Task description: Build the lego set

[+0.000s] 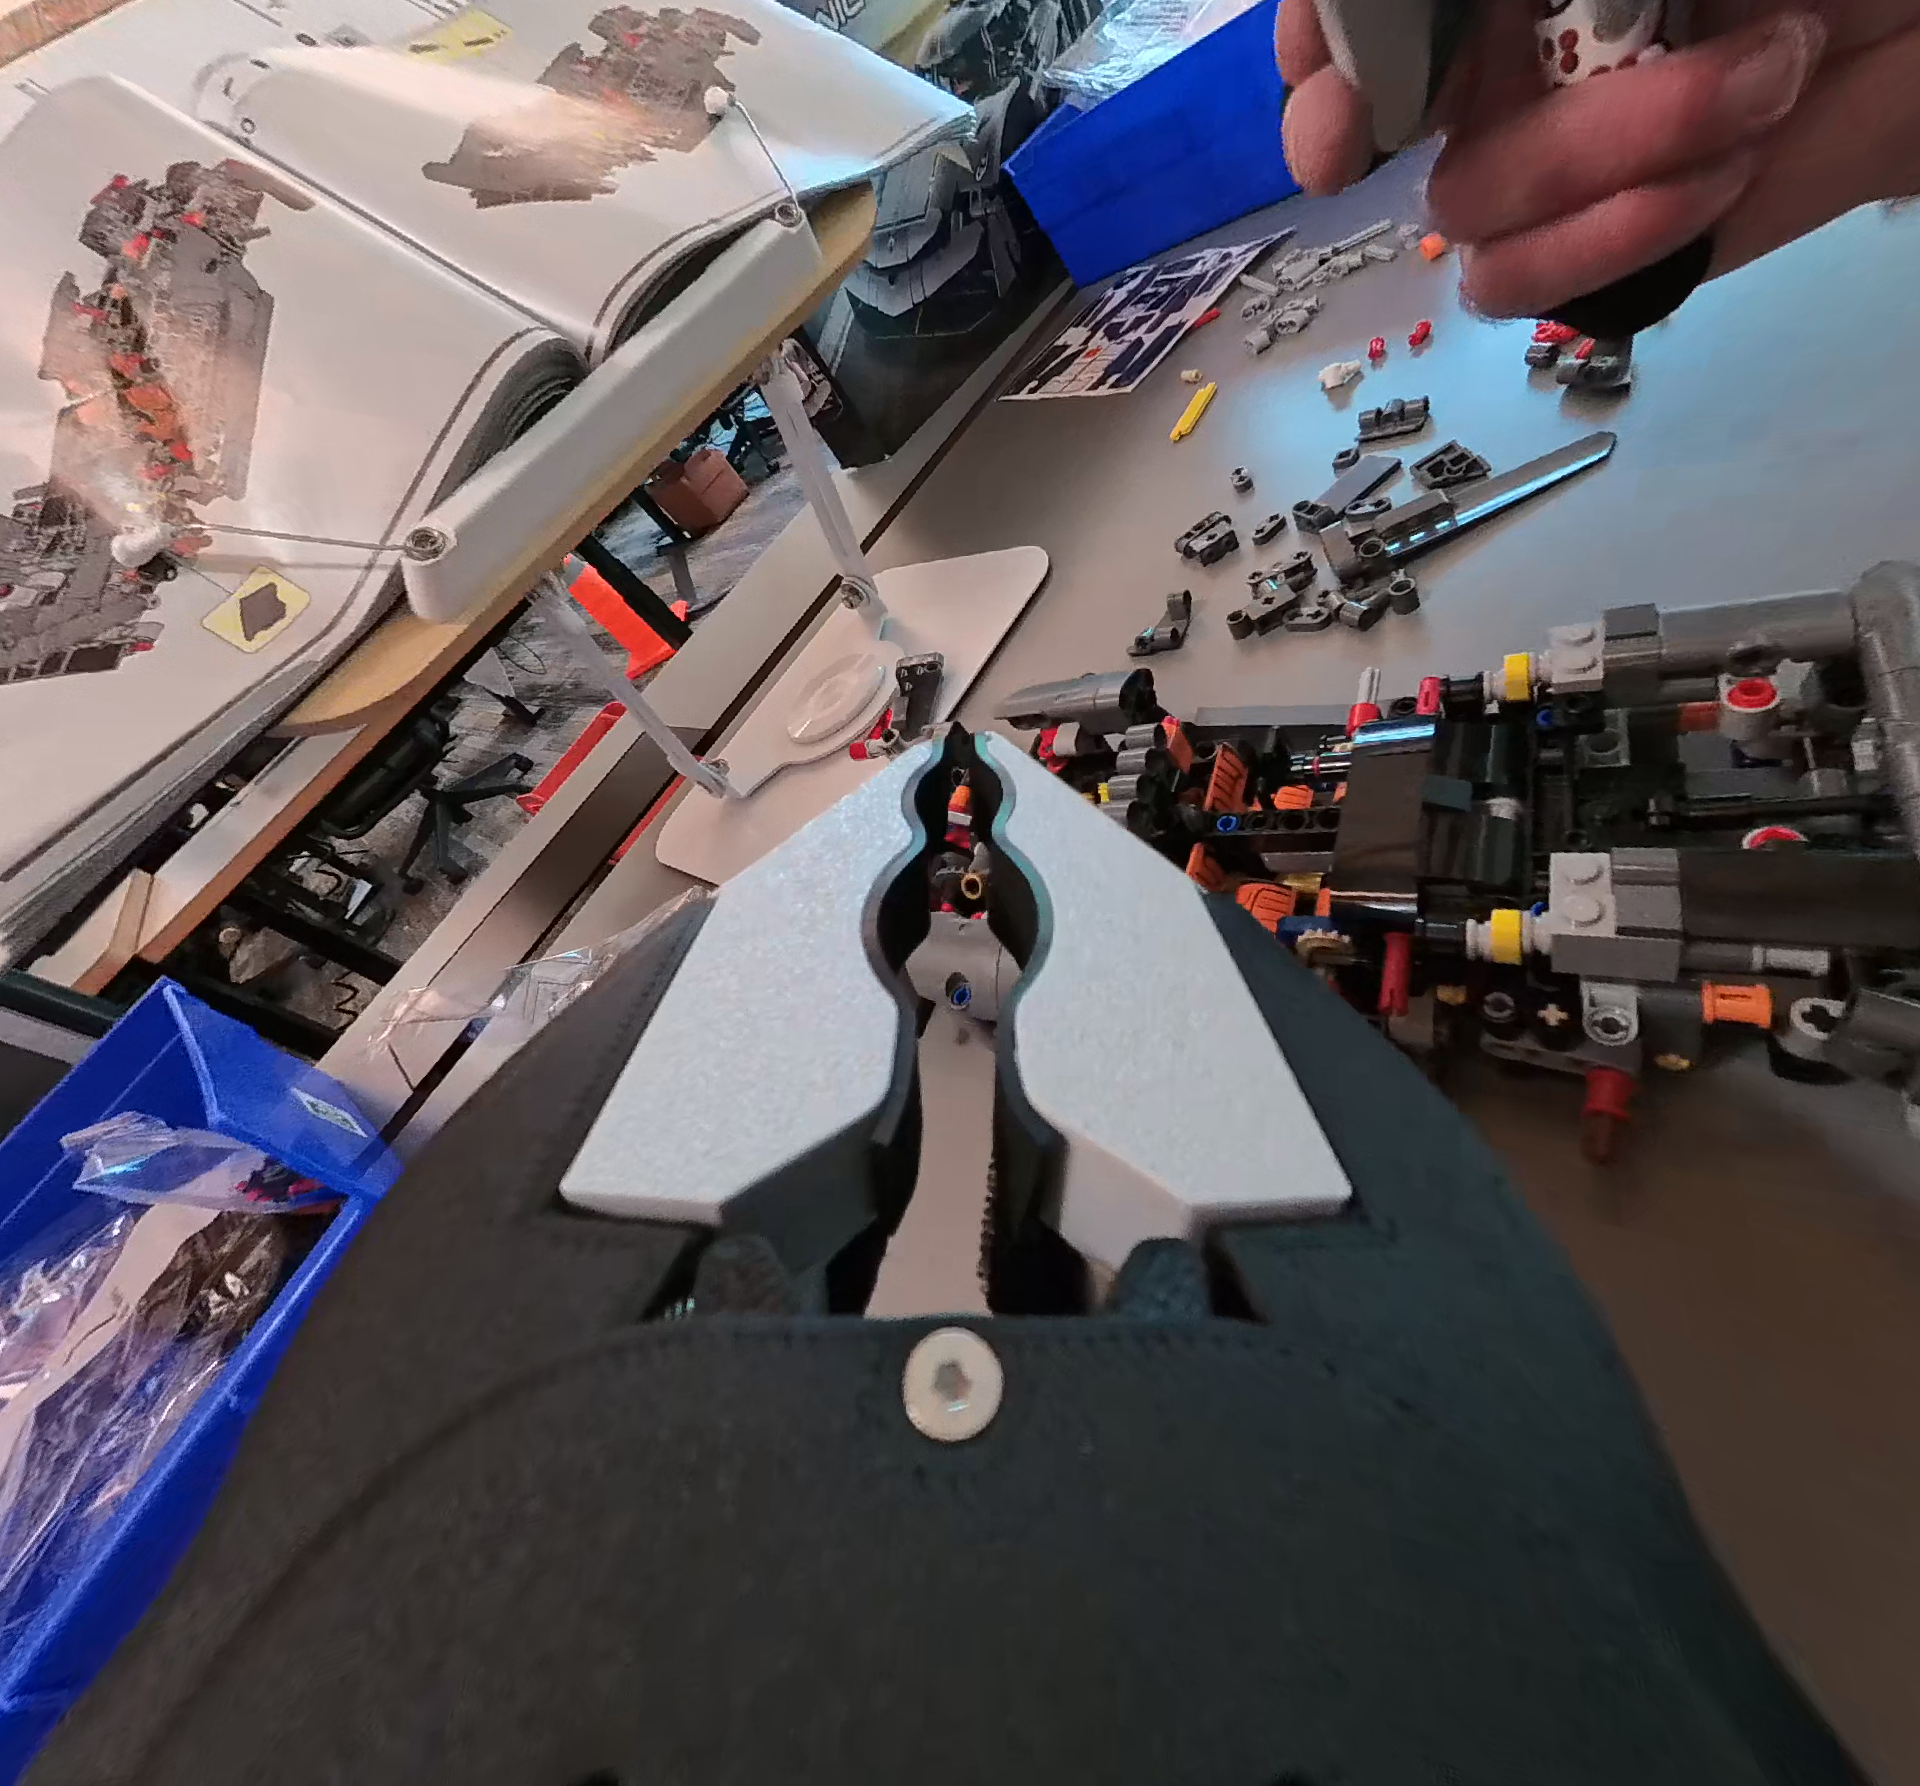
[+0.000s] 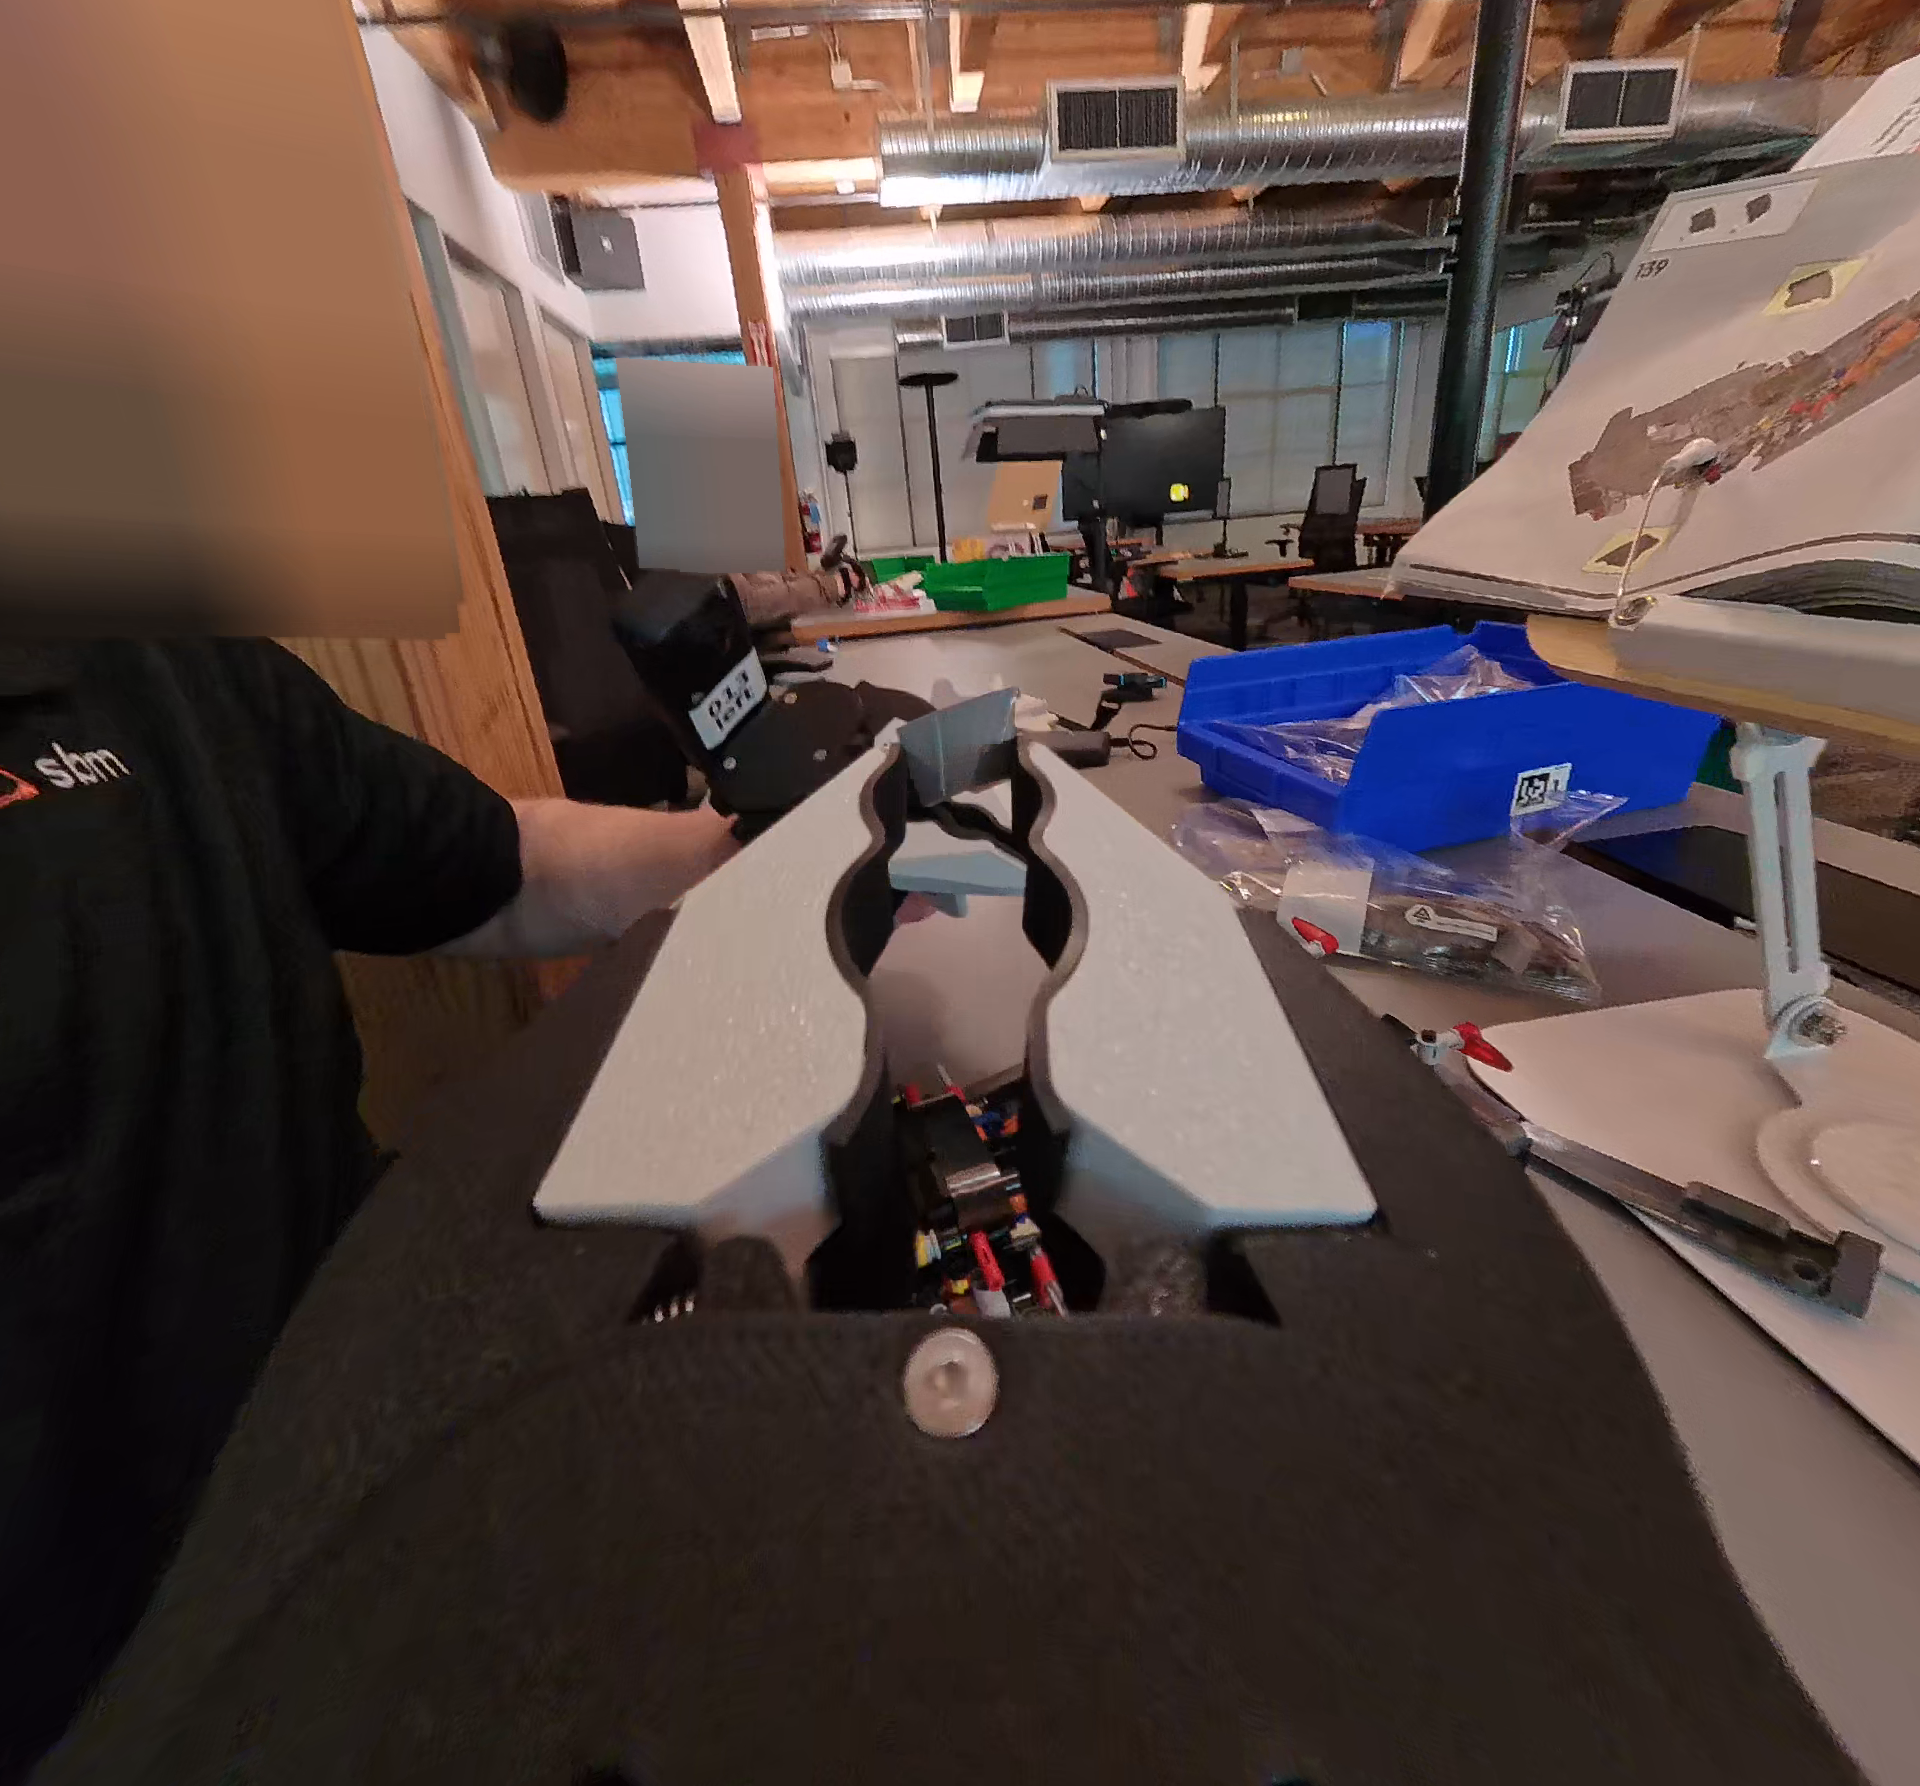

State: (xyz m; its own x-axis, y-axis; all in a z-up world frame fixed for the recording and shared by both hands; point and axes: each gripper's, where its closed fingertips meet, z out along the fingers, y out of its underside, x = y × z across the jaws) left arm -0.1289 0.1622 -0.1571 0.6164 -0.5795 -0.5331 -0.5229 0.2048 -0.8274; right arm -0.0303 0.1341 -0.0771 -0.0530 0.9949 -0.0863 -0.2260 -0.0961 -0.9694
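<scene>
Two grippers above a brick model (image 1: 1507,853): left gripper (image 1: 957,739) closed empty, right gripper (image 2: 961,749) clamping a grey panel (image 2: 956,749); may slip.

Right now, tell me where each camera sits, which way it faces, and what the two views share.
Left wrist view: sits on the left tool, tips together, facing down across the grey tabletop at the dark multicoloured brick model; a hand shows.
Right wrist view: sits on the right tool, which grips a grey angled panel piece, facing across the room; an arm shows.
Shared: open instruction book, blue plastic bin.
</scene>
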